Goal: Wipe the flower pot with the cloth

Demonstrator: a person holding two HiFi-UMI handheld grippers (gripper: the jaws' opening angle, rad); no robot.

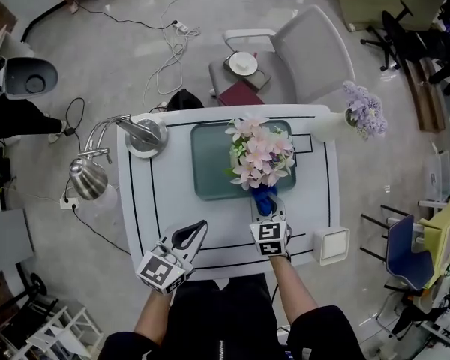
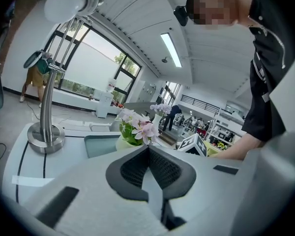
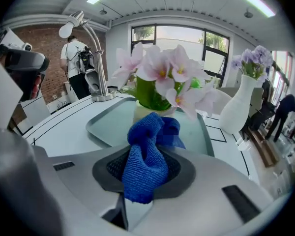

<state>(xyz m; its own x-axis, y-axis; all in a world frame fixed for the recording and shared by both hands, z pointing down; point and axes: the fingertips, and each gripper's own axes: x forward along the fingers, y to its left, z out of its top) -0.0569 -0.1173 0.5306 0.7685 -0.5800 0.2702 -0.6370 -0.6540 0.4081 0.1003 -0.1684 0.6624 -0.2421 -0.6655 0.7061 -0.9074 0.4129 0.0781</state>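
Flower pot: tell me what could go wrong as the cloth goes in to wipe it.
1. The flower pot stands free on the tray; the left gripper is shut and away from it, so a push from the cloth might tip or slide it.
2. Blossoms overhang the pot's near side; the right gripper could knock them.

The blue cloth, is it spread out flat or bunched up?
Bunched up: the blue cloth is a crumpled wad pinched in the right gripper, its free end heaped up close to the flower pot.
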